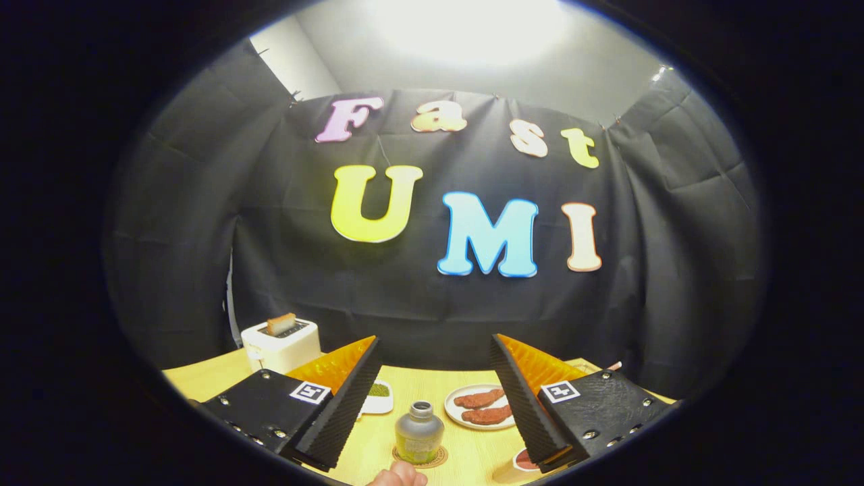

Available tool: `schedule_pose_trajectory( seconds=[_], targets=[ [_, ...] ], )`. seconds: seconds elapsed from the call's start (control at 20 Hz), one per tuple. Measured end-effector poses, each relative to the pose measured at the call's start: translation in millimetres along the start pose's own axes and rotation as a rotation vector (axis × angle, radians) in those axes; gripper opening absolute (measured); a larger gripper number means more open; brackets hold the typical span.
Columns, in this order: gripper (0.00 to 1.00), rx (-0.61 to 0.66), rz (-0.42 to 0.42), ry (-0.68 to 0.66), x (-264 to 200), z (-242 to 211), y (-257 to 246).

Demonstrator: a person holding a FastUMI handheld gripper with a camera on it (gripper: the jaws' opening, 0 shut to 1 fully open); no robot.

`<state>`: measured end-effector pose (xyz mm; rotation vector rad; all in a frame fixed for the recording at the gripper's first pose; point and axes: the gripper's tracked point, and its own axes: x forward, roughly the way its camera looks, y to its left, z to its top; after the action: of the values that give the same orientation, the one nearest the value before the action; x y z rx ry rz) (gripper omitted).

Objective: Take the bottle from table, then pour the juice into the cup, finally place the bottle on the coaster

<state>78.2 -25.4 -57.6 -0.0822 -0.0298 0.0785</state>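
the gripper [435,398] is spread wide, its two fingers well apart and holding nothing. the bottle [419,433] stands upright on the table [466,452], in the gap between the fingers and a little lower than their tips, about midway from one to the other, perhaps slightly nearer the left finger. its long axis is vertical, cap up, and no finger touches it. it stands on a round coaster [432,460], whose rim shows under its base, so by the look of things the bottle is either at its starting spot or already at its end place; i cannot tell which from this alone. a hand [398,476] shows just in front of the bottle, close to its base, and i cannot tell if it touches.

the cup [520,463] seems to be the pale thing low under the right finger, mostly hidden. beyond the fingers lie a plate [466,420] with two reddish pieces, a small dish [378,399] with something green, and a toaster [280,345] with a slice in it, off to the left.

if the bottle is to be taken, the move turns on this: it lies straight ahead and below, so the gripper would go down and forward with the fingers either side of the upright body, then close
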Motion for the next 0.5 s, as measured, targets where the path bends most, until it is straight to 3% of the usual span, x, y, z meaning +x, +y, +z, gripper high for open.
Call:
schedule_pose_trajectory(
  seconds=[0.2,0.5],
  targets=[
    [0.96,0.0,0.045,-0.013,-25.9,43.5,-3.3],
    [0.96,0.087,-0.012,-0.028,-51.6,52.9,-31.3]
  ],
)
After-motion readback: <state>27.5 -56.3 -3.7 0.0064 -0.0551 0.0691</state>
